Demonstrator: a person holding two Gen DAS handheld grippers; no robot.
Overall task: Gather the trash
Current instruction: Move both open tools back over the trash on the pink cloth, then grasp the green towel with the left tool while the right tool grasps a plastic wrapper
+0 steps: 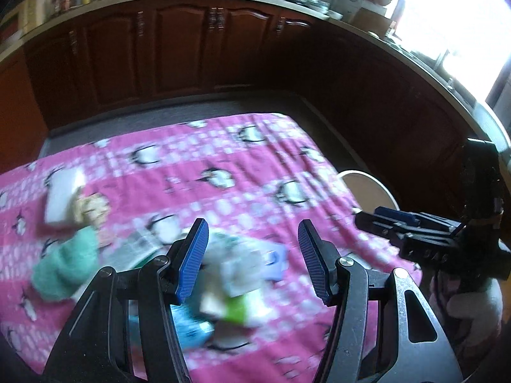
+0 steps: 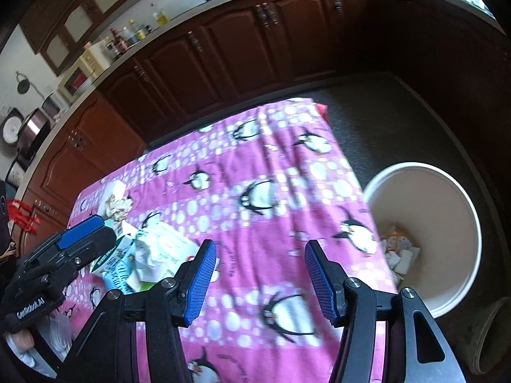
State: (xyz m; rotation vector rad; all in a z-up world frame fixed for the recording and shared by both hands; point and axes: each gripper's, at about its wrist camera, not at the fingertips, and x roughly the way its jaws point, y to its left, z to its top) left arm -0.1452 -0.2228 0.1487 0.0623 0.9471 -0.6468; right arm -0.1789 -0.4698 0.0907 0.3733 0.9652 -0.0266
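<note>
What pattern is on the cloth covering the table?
Pink cloth with white dots and black-and-white penguins, clearest in the right wrist view.

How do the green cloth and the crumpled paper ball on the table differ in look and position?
The green cloth is plain mint and fuzzy; the paper ball is pale with printed markings and creased. The cloth is the bigger of the two. In the left wrist view the cloth lies nearer the camera, with the ball just beyond it, beside a white packet. Both rest on the pink penguin tablecloth, left of the main wrapper pile, and neither gripper holds either.
</note>
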